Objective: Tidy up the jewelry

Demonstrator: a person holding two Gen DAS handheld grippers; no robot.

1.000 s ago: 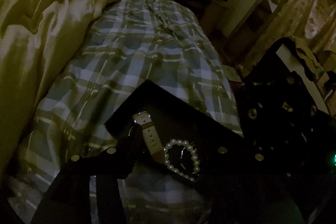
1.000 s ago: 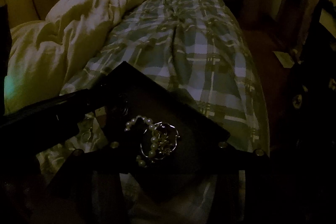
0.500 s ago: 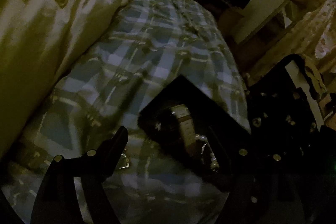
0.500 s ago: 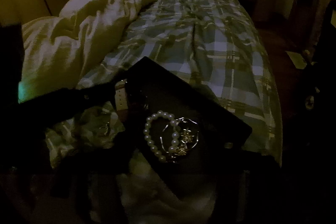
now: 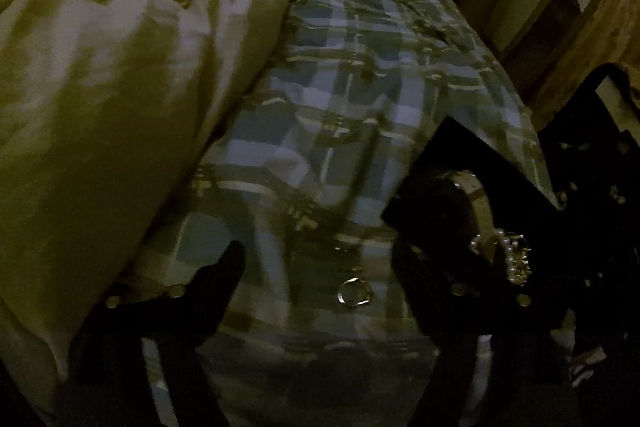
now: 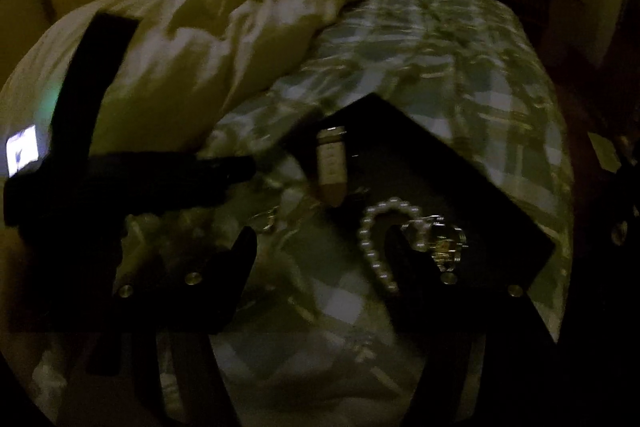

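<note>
A small silver ring (image 5: 354,293) lies on the plaid sheet between the fingers of my left gripper (image 5: 316,267), whose jaws are closing without touching it. To its right a black tray (image 5: 460,155) holds a white-strapped watch (image 5: 482,215) and a pearl bracelet (image 5: 516,259). In the right wrist view my right gripper (image 6: 322,251) stands open over the tray's near left corner with nothing gripped. Its right finger (image 6: 404,259) overlaps the pearl bracelet (image 6: 370,239). Beside the pearls lies a shiny metal piece (image 6: 440,243); the watch (image 6: 332,163) lies further back on the tray (image 6: 440,167).
A rumpled cream duvet (image 5: 120,87) is heaped along the left of the bed. The plaid sheet (image 5: 360,87) runs back to dark shelving. The left gripper's dark finger (image 6: 216,169) reaches in from the left of the right wrist view. Dark clutter stands right of the bed.
My left gripper has swung left off the tray onto the sheet, and the ring now lies between its fingers. Both grippers stand wider than before. The right gripper has shifted left.
</note>
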